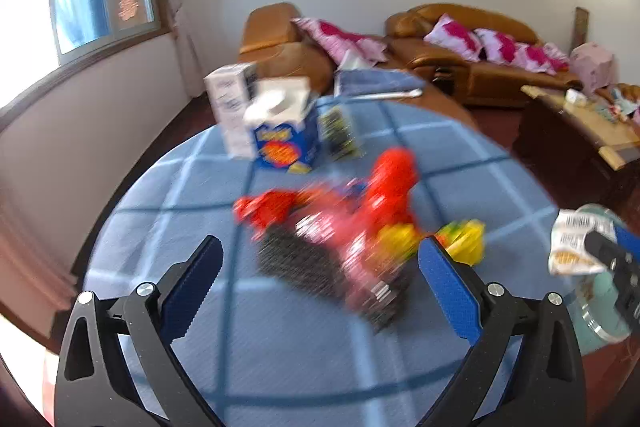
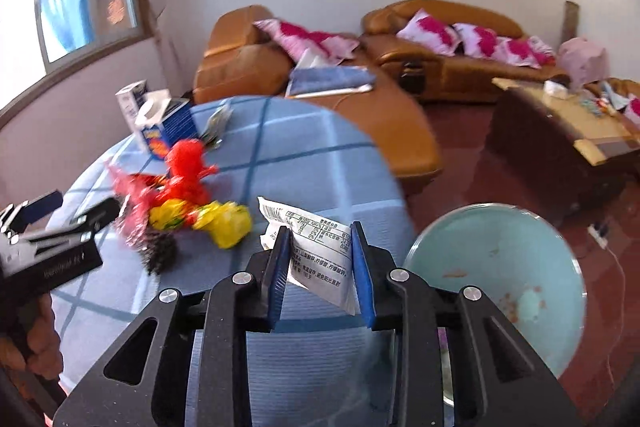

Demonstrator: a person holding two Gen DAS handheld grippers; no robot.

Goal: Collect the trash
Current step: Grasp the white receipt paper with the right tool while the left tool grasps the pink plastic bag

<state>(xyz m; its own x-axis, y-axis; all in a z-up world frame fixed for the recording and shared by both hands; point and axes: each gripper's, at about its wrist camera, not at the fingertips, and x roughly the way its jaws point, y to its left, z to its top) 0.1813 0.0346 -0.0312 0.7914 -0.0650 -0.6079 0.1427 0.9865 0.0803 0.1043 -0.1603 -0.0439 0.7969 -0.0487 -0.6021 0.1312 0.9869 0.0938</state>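
**Wrapper held thin, bowl off to the side**

While my right hand-held gripper (image 2: 320, 263) pinches the white wrapper (image 2: 316, 251) by its edge, it could slip before reaching the teal bowl (image 2: 500, 267) beside the desk (image 2: 304, 163). My left hand-held gripper (image 1: 320, 283) hangs wide over the red and yellow wrappers (image 1: 360, 223); cartons (image 1: 272, 123) stand behind.

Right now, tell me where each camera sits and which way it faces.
Left wrist: on the left tool, open, looking over the blue table at blurred red wrappers; the right tool shows at right.
Right wrist: on the right tool, shut on a white packet beside a teal bowl; the left tool and a hand show at left.
Shared: table, wrappers, packet, bowl, sofa.
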